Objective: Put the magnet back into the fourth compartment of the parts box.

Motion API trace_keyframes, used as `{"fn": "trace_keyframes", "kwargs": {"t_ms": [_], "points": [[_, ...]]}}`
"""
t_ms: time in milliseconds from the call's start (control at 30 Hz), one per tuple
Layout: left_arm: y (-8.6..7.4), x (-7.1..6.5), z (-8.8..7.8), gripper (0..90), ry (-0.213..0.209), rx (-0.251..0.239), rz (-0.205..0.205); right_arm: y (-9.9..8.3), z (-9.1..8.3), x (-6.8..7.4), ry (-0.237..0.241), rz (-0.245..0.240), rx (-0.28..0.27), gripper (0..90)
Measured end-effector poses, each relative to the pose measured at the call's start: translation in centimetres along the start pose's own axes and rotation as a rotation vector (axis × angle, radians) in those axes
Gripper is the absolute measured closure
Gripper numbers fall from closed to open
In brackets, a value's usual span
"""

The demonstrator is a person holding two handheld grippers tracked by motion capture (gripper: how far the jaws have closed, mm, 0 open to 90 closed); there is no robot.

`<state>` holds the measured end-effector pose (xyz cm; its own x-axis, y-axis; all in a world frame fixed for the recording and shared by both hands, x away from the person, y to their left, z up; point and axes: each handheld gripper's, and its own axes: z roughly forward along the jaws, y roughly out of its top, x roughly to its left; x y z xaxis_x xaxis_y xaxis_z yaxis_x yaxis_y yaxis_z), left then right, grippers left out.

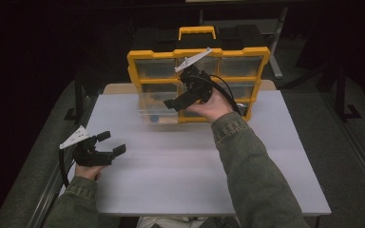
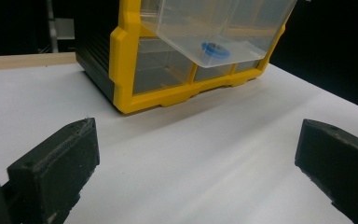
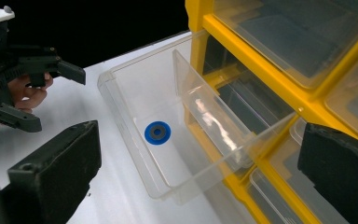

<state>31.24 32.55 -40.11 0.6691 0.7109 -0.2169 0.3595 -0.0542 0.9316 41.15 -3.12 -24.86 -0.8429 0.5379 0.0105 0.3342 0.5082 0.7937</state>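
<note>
A white table [image 1: 180, 166] stands on grey floor [image 1: 351, 156], its surroundings dark.

White table [image 1: 180, 161] is set on grey floor [image 1: 342, 142] — surroundings are kept dark; black stand legs [image 1: 344, 102] are seen beside it.

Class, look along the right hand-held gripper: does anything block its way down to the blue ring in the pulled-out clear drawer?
Nothing visible does. The blue ring lies alone on the floor of the clear drawer, which is open at the top. The right hand-held gripper has its jaws wide apart above it.
</note>
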Motion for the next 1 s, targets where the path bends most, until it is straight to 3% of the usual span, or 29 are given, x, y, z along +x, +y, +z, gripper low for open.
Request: {"fn": "trace_keyframes", "kwargs": {"t_ms": [1000], "points": [[0.0,0.0,0.2,0.0,0.001,0.003,-0.003,-4.1,-2.4,-1.1,-0.012,0.054,-0.047,0.0]]}}
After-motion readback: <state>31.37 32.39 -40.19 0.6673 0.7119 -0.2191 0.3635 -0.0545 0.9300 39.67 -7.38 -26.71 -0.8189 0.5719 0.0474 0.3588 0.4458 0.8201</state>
